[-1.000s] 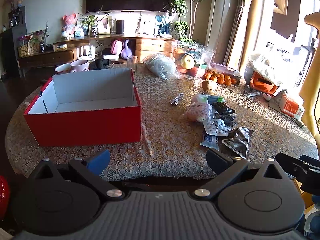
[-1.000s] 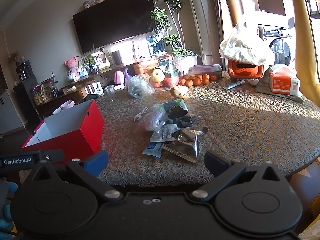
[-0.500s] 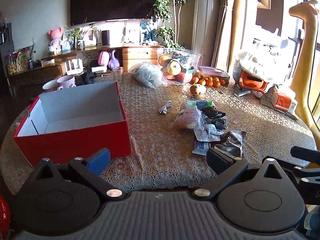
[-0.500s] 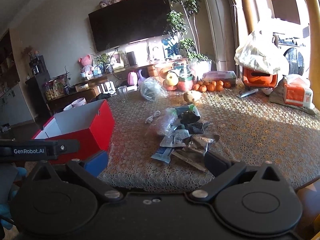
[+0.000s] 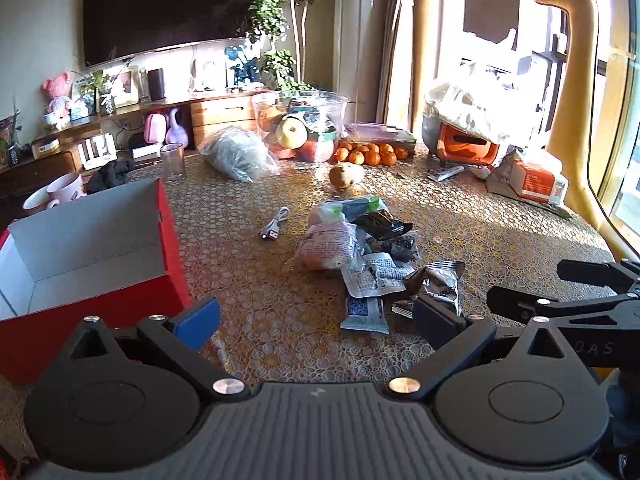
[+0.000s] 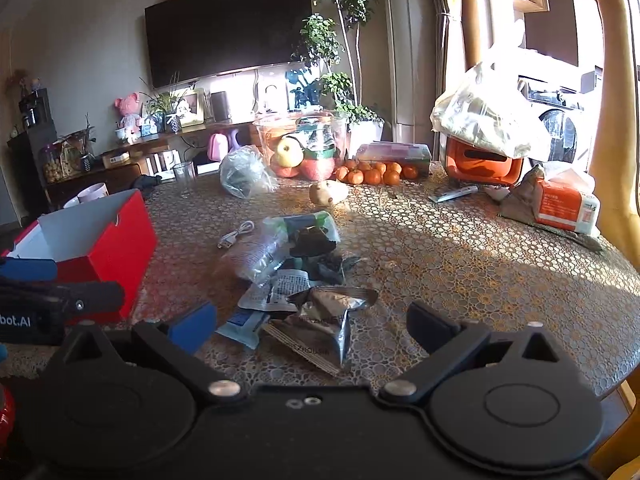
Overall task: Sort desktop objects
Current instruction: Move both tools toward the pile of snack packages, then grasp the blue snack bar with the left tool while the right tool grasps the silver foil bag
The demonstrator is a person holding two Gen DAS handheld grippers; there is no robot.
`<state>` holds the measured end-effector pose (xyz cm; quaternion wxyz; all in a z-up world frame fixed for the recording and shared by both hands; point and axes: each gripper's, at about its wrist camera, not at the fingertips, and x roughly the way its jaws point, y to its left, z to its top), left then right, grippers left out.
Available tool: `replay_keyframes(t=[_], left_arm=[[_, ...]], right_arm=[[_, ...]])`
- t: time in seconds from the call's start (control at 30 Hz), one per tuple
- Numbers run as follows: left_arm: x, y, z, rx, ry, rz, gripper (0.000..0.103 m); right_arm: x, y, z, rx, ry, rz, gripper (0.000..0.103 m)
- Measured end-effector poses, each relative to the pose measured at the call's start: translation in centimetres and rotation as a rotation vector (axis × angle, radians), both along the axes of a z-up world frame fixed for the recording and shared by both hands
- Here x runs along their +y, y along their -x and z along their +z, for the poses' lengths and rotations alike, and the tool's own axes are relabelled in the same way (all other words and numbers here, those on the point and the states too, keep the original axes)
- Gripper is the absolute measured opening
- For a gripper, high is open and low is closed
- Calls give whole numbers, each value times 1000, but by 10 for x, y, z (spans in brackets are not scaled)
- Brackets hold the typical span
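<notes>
Left claw (image 5: 316,318): released, jaws spread wide, nothing between them. It hovers above the near edge of the counter (image 5: 500,236), which carries a lace-patterned cover.

Ahead and to the left of the left claw stands the red box (image 5: 92,256), open at the top, with a pale interior that appears empty; its near right corner lies just beside the claw's blue left finger pad (image 5: 198,320). Beyond the box, a pink mug (image 5: 64,188) and a clear glass (image 5: 173,159) stand near the far edge.

Straight ahead of the left claw, well apart from the box, a white USB cable (image 5: 274,224) lies on the cover. To its right is the pile of snack packets (image 5: 360,248): a pinkish clear bag, a dark wrapper, a white printed sachet and a blue-and-white sachet, overlapping one another. A silver foil packet (image 5: 436,280) lies at the pile's near right side, just ahead of the claw's right finger.

Right claw (image 6: 312,330): released, jaws spread wide, grasping nothing. The same foil packet (image 6: 324,320) lies on the counter directly between and ahead of its fingers; contact cannot be determined. The box (image 6: 100,236) sits ahead to its left, beyond the left claw's fingers at the frame edge.

Farther ahead, a potato (image 6: 328,192), a row of oranges (image 6: 372,174) and a clear fruit bowl (image 6: 300,144) occupy the far side. To the right lies an orange tissue pack (image 6: 564,204).
</notes>
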<state>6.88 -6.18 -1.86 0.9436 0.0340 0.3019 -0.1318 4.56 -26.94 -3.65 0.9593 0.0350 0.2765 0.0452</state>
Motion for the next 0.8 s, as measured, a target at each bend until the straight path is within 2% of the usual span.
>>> replay_keyframes(t=[0.13,0.37,0.5,0.8], left_arm=[[-15,-12,-14,-18,-18,-43,103],[-22,-38,-41,-2,-14,-46,103],[-28,-49,-55,-11,-54,-71,102],[-41,-67,-87,5,-92,-110,102]], right_arm=[[-4,-20,-10,22,15,-13,102],[-9,-50,-25,74,11,-32,101],[-13,-70,-33,119,5,-50,101],[-17,-99,-52,228,-50,-52,101]])
